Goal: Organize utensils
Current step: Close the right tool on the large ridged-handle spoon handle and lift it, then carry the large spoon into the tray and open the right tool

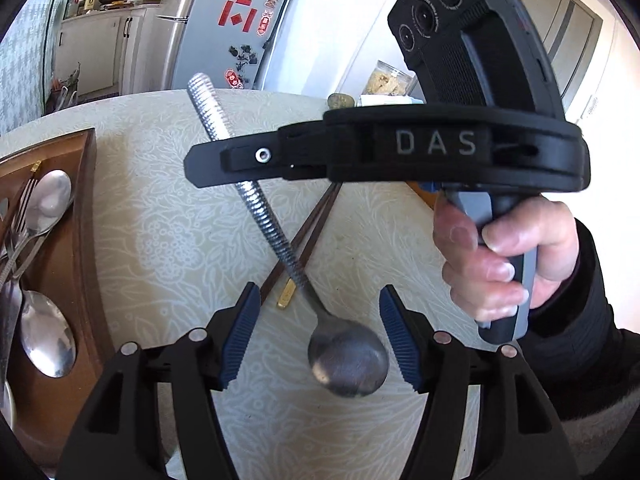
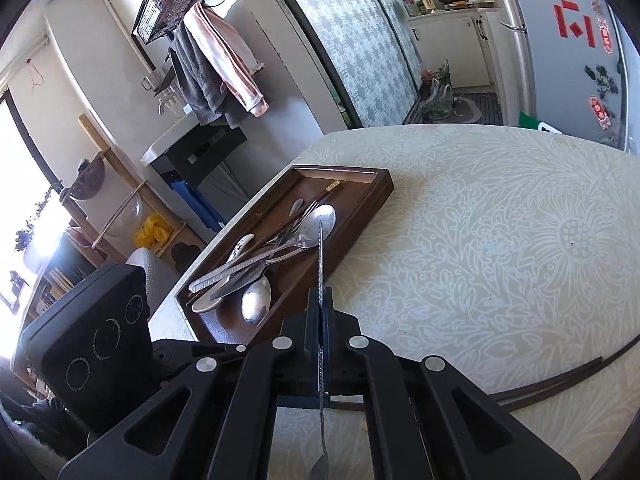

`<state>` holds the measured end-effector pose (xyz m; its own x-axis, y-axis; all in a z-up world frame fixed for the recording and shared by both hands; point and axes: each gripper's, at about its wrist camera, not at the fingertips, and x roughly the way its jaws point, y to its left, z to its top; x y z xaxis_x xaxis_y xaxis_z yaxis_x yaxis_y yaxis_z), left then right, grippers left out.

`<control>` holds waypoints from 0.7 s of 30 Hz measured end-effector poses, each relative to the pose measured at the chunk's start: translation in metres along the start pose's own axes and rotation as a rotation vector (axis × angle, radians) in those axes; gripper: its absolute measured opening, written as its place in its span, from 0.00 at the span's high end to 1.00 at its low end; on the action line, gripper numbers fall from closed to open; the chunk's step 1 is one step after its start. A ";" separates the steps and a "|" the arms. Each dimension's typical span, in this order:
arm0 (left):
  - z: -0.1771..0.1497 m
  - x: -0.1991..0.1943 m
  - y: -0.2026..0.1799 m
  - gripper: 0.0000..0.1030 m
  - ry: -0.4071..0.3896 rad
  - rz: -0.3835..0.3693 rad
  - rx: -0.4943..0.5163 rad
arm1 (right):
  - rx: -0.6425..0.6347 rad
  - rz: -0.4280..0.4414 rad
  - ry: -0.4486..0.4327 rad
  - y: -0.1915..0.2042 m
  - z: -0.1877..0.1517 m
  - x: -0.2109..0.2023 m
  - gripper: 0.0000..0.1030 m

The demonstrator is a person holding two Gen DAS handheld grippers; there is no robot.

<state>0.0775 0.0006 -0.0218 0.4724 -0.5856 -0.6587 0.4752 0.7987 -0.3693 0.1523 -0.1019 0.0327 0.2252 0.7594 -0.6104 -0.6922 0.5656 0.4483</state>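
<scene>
A steel spoon (image 1: 348, 364) with a ribbed handle hangs tilted above the table, and my right gripper (image 1: 208, 166) is shut on its handle. My left gripper (image 1: 318, 304) is open; the spoon's bowl sits between its blue pads (image 1: 240, 336) without touching them. In the right wrist view the right gripper (image 2: 320, 292) clamps the spoon (image 2: 320, 248) edge-on, handle tip pointing toward the brown wooden tray (image 2: 376, 184). That tray (image 1: 86, 152) holds several spoons and forks. A pair of dark chopsticks (image 1: 308, 232) with a gold end lies on the table under the spoon.
The round table (image 2: 500, 220) has a cream floral cloth, and the tray sits at its edge. The chopsticks (image 2: 560, 376) lie near the right rim. A jar (image 1: 390, 80) stands at the far edge. A hand (image 1: 492, 256) grips the right gripper's handle.
</scene>
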 end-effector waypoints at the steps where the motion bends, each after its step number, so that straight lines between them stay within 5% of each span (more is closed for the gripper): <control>1: 0.001 0.002 -0.001 0.52 0.006 0.007 0.001 | -0.004 -0.005 -0.001 0.001 0.000 0.000 0.99; 6: 0.003 0.010 -0.003 0.83 0.025 0.029 0.002 | 0.000 -0.001 -0.003 0.001 -0.001 -0.004 0.99; 21: 0.013 -0.044 0.008 0.91 -0.018 0.169 0.027 | -0.021 0.065 -0.051 0.035 0.035 -0.010 0.98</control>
<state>0.0707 0.0312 0.0127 0.5605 -0.4455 -0.6981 0.4073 0.8823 -0.2360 0.1503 -0.0785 0.0772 0.2138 0.8097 -0.5465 -0.7203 0.5086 0.4718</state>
